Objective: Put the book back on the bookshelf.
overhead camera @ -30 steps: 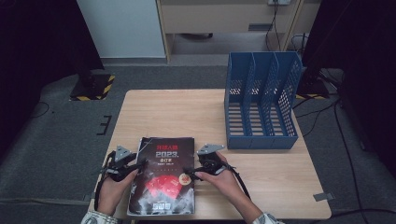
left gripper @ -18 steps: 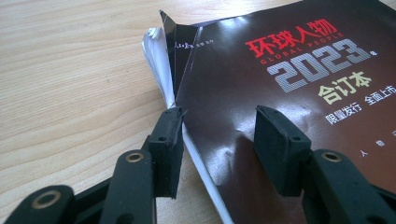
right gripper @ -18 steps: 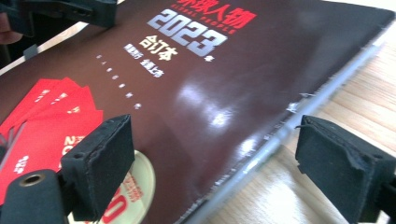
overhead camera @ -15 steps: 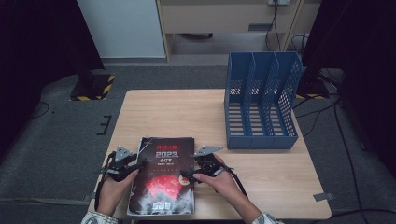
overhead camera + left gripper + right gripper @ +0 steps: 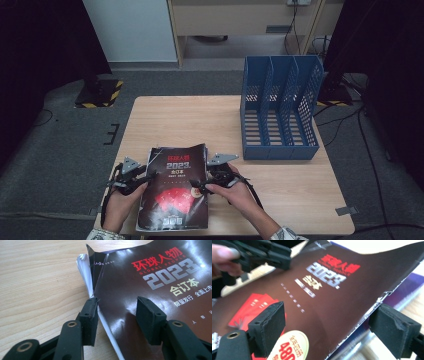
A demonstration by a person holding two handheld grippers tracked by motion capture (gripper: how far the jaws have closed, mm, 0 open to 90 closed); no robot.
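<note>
While the magazine (image 5: 175,195) lies flat at the surface's (image 5: 280,190) near edge, both grippers' fingers straddle its side edges, spread: left gripper (image 5: 116,312), right gripper (image 5: 334,330) just narrowing; next, pinch and lift toward file rack (image 5: 280,107)

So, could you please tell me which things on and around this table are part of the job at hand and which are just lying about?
In the job:
- dark magazine, lying flat at the table's near edge
- left tool, at its left edge
- right tool, jaws astride its right edge

Lying about:
- blue file rack, empty, at the far right of the table
</note>
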